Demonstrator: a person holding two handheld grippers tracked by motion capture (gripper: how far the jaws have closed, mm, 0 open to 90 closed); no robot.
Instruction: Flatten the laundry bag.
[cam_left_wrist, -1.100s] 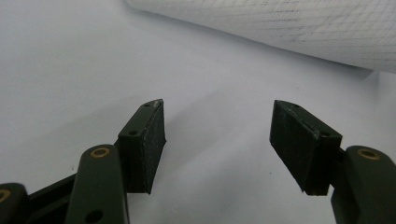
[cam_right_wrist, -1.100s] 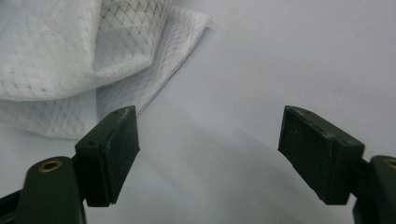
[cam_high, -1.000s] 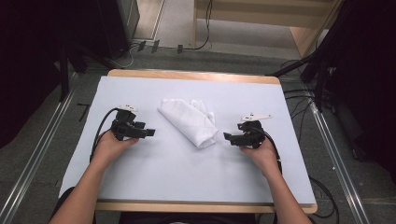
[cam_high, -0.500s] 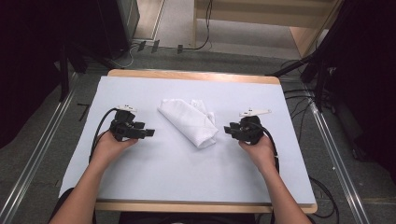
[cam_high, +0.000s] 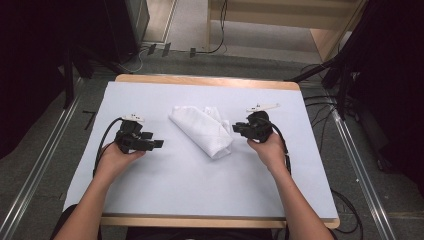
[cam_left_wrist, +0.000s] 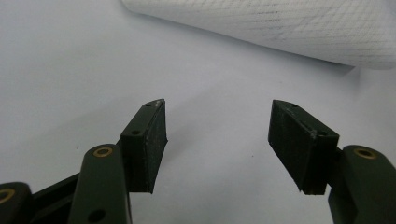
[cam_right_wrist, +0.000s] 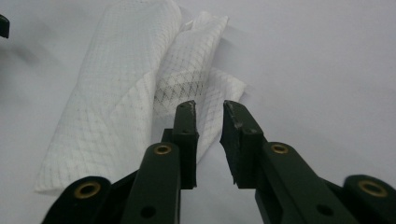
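Pale blue sheeting (cam_high: 200, 190) covers the table, with a folded white cloth (cam_high: 202, 131) lying near its centre. At three o'clock the right gripper (cam_high: 236, 128) nearly touches it, jaws narrowly parted, empty. At nine o'clock, apart, the left gripper (cam_high: 159, 144) gapes wide, empty.

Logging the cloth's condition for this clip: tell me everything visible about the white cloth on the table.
The white cloth is thin woven fabric with a fine grid pattern, folded into a loose, elongated bundle with layered flaps at one end. It lies flat and diagonally mid-table on the pale table cover, between both grippers. The right gripper sits at its edge, jaws slightly apart, not clamping it.
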